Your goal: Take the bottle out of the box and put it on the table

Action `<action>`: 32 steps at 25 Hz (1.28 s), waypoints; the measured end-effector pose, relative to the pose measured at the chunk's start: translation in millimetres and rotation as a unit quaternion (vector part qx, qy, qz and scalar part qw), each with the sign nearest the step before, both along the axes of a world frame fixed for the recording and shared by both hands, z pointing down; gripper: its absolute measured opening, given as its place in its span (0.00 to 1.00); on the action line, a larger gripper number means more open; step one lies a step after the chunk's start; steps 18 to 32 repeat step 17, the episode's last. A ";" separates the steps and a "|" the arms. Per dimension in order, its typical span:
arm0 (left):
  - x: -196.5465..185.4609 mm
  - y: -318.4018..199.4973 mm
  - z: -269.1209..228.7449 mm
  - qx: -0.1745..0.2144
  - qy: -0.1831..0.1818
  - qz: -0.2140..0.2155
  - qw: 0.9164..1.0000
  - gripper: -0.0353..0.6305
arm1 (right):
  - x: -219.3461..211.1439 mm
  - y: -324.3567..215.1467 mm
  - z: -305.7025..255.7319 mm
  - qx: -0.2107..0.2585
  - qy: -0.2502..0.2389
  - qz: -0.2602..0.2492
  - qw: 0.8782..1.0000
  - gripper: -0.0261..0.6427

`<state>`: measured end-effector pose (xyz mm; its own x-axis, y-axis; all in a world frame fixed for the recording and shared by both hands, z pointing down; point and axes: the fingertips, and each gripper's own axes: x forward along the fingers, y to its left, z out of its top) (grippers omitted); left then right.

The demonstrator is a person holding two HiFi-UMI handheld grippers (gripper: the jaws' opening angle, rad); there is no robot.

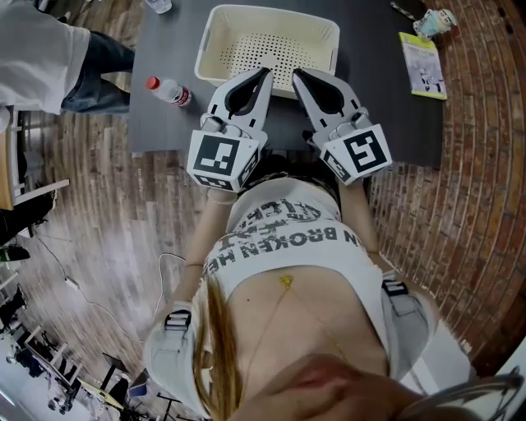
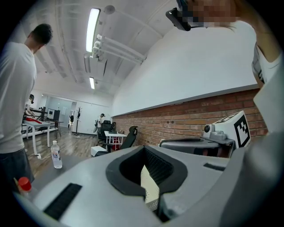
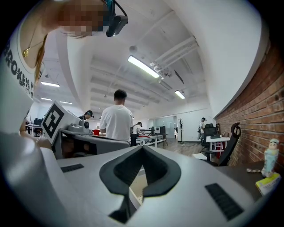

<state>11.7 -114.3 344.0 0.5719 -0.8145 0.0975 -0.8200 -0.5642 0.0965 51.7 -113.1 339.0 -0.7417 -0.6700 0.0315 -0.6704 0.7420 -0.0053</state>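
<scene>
A cream perforated box (image 1: 322, 33) stands on the dark table (image 1: 386, 99), and no bottle shows inside it. A clear bottle with a red cap (image 1: 168, 90) lies on the table left of the box; its cap (image 2: 24, 183) shows in the left gripper view. My left gripper (image 1: 265, 72) and right gripper (image 1: 297, 74) sit side by side, both shut and empty, with their tips at the box's near rim. Through the left gripper (image 2: 143, 147) jaw window I see the box wall (image 2: 151, 188). The right gripper (image 3: 143, 147) shows the same wall (image 3: 135, 188).
A second clear bottle (image 2: 56, 154) stands at the table's far left edge. A yellow-green booklet (image 1: 423, 64) and a small figurine (image 1: 434, 23) lie at the table's right. A person in a white shirt (image 1: 41, 49) stands left of the table.
</scene>
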 end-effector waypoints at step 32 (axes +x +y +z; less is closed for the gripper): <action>-11.3 -7.5 1.4 -0.006 -0.004 0.029 1.000 0.06 | -17.7 -11.2 -0.3 -0.003 0.010 0.017 1.000 0.05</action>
